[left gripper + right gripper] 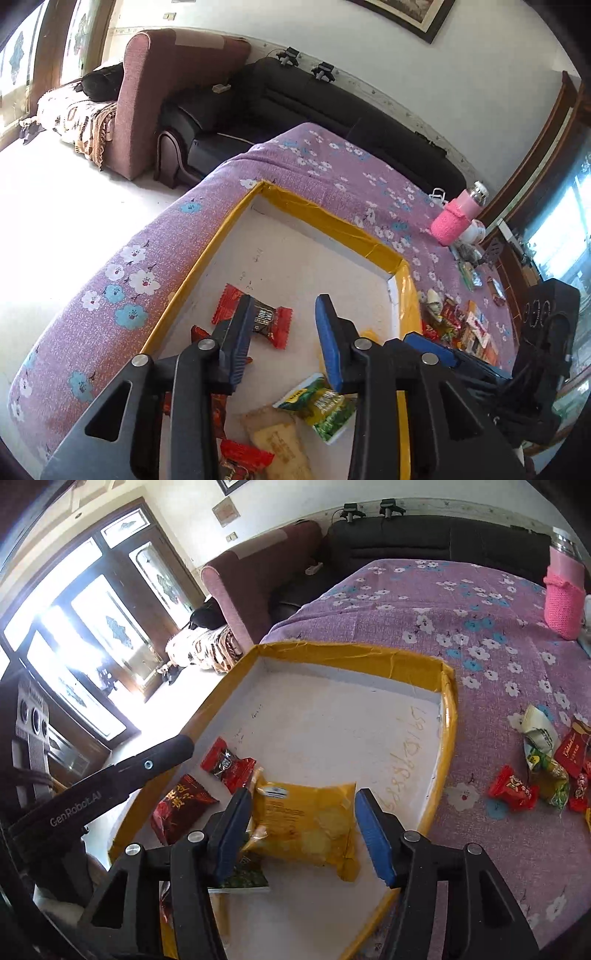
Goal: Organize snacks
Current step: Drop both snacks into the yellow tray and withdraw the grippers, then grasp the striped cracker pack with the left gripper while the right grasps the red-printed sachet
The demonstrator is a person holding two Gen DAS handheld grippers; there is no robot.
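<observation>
A shallow white box with a yellow-taped rim (317, 214) (354, 653) lies on the purple flowered cloth. My left gripper (284, 301) is open above it with nothing between its pads. A red-and-black candy (266, 321) lies under it, and a green packet (321, 406) and a tan biscuit pack (277, 439) lie nearer. My right gripper (303, 794) is open over the box, straddling a yellow chip bag (306, 823). The right pad stands clear of the bag. A dark red packet (181, 805) and a red candy (227, 764) lie to its left. Loose snacks (546, 775) (461, 325) sit on the cloth to the right.
A pink-sleeved bottle (458, 218) (563, 602) stands at the table's far right. A black sofa (295, 96) and a mauve armchair (166, 92) lie beyond the table. A black speaker (550, 317) stands at the right. The cloth drops off along the box's left side.
</observation>
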